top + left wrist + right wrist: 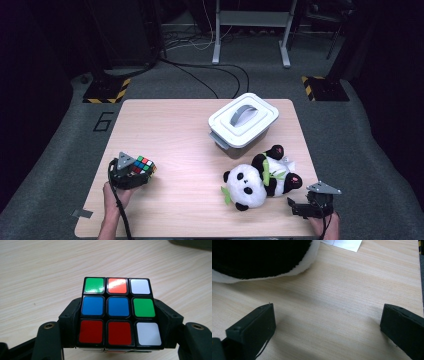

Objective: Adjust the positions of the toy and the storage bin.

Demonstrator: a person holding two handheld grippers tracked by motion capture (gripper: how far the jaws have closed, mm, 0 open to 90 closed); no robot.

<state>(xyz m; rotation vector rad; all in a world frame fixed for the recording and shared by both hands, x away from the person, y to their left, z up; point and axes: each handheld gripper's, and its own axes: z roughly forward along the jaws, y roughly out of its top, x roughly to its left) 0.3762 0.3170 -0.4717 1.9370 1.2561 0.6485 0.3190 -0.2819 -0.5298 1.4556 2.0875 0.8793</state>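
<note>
High view: the left gripper (pixel 134 172) holds a multicoloured plastic puzzle cube (pixel 142 165) at the pale wooden tabletop's (pixel 175 150) left edge. A white lidded plastic box (pixel 243 120) stands shut, contents hidden.

Left gripper view: jaws clamp the cube's (pixel 120 315) flat opposite sides; probably rigid, light, slick.

Right gripper view: jaws spread wide, holding nothing, near a black-and-white plush panda (pixel 259 260).

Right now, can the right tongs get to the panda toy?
Probably yes. The right tongs stand open and hold nothing, and the panda toy lies just beside them on the table, with only bare wood in between.
</note>
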